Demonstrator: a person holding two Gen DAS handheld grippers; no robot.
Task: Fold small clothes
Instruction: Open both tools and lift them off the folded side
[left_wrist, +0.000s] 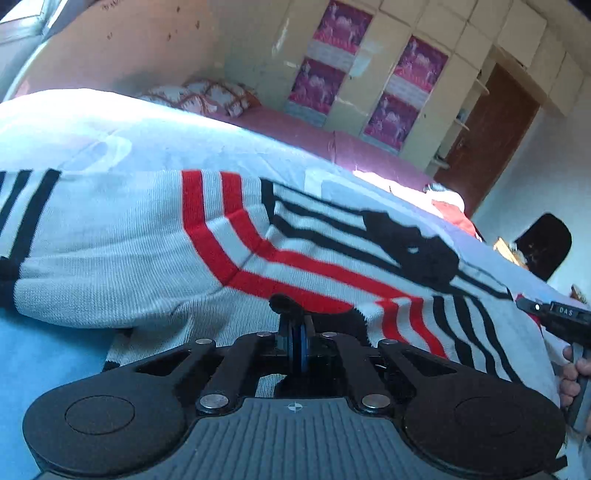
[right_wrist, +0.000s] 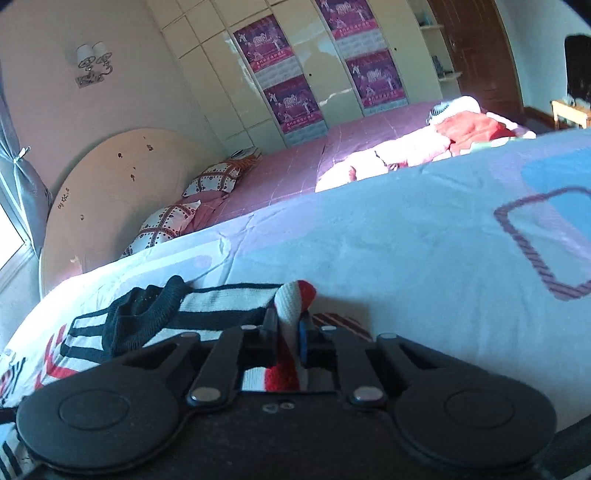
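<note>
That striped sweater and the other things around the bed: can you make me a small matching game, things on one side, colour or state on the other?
Things:
1. sweater
2. right gripper
3. pillows
4. door

Colour or state:
A. brown, at the far end of the room
B. shut on a fold of knit
C. white with red and black stripes, lying on the bedspread
D. patterned, at the head of the pink bed

Pairs: 1-C, 2-B, 3-D, 4-A
</note>
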